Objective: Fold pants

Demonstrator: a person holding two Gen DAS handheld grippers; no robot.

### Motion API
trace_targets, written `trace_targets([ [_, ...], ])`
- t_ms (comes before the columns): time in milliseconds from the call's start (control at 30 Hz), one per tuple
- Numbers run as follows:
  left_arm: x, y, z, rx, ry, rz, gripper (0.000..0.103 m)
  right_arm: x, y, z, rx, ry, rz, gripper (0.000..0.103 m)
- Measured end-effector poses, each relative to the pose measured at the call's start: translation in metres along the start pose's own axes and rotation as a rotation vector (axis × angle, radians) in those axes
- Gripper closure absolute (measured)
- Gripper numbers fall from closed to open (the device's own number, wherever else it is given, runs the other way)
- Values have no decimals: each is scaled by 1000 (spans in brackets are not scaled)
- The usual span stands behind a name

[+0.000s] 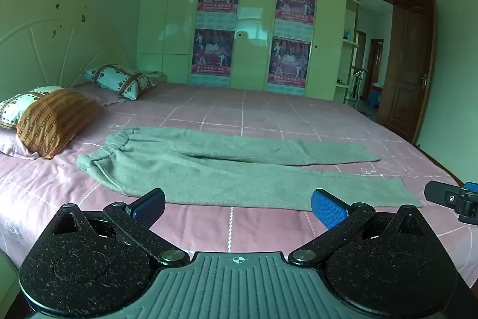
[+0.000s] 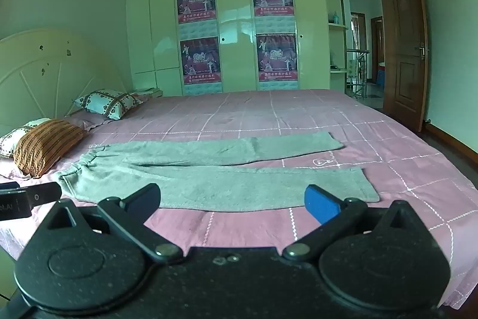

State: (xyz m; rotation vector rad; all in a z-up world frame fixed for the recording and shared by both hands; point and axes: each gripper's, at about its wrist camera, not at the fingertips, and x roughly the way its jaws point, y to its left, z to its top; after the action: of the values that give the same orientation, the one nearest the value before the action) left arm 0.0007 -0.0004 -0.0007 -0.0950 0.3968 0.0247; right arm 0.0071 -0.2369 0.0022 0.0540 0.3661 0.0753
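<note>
Grey pants (image 1: 227,166) lie flat on the pink checked bed (image 1: 269,112), waistband at the left near the pillows, both legs stretched to the right and side by side. They also show in the right wrist view (image 2: 209,172). My left gripper (image 1: 237,207) is open and empty, just in front of the near leg's edge. My right gripper (image 2: 233,199) is open and empty, in front of the near leg. The right gripper's tip shows at the right edge of the left wrist view (image 1: 448,198), and the left gripper's tip at the left edge of the right wrist view (image 2: 35,195).
Patterned pillows (image 1: 50,118) lie at the headboard (image 1: 44,35) on the left. A white wardrobe (image 1: 254,20) with posters stands behind the bed. A brown door (image 1: 409,68) is open at the right. The bed's near edge (image 2: 448,274) runs below the grippers.
</note>
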Motion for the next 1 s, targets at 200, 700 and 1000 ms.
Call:
trace_targets([
  [200,1,-2,-1,6,-4,-5,0,0,0,0,-3,-3,-4,6],
  [700,-1,3,0,2,-2,-10,0,0,0,0,-4,-1,-6,6],
  [1000,5,1,-1,14,0,-18,0,1,-1,-1,-6,-2,-8,6],
])
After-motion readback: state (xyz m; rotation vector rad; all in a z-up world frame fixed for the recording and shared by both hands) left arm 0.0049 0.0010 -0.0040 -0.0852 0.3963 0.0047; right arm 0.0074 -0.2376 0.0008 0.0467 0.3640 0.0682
